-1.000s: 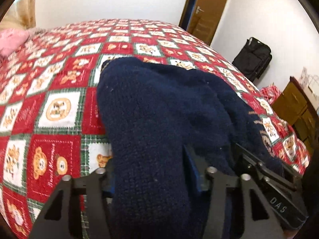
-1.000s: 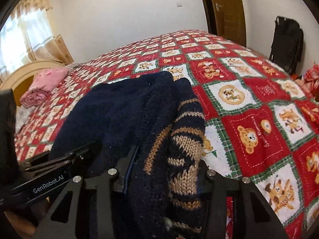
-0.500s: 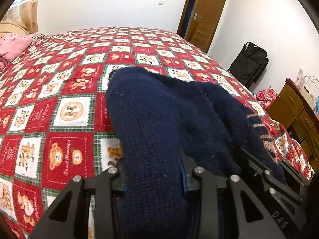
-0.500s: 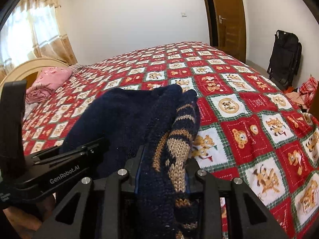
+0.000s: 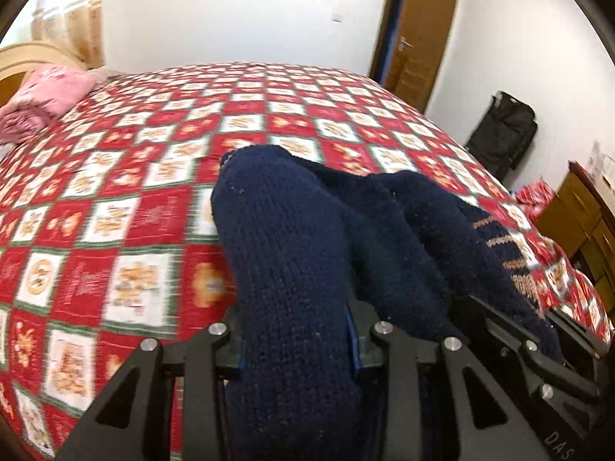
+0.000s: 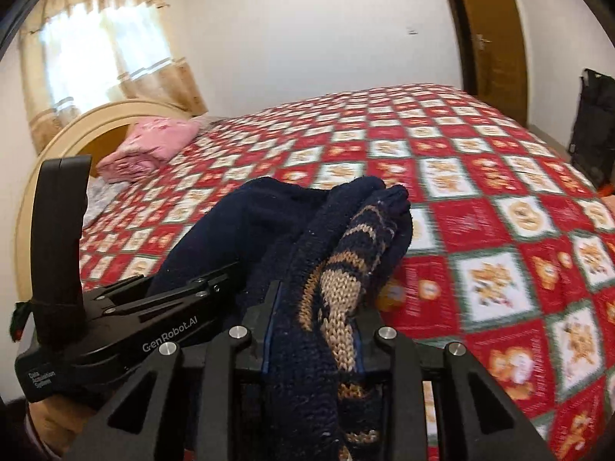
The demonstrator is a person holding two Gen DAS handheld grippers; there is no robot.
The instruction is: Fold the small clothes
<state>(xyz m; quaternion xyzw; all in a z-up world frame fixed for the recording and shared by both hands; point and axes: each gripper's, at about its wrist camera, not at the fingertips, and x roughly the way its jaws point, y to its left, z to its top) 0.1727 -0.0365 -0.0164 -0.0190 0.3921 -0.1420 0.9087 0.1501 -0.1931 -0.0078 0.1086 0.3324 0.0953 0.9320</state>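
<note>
Mid-fold: left gripper (image 5: 296,349) and right gripper (image 6: 313,334) each clench the navy knit sweater (image 5: 307,230), raised over the quilt (image 5: 134,199). Next, probably lay it flat.

Navy knit sweater (image 5: 307,253) is bunching between and ahead of both grippers, blocking the near path. Beyond it, red teddy-bear quilt (image 6: 499,176) is lying flat and open. Folded pink clothes (image 6: 150,146) are sitting well apart beside the headboard (image 6: 57,142).

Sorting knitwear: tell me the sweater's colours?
Navy sweater with tan stripe patterning, clearest in the right wrist view.
</note>
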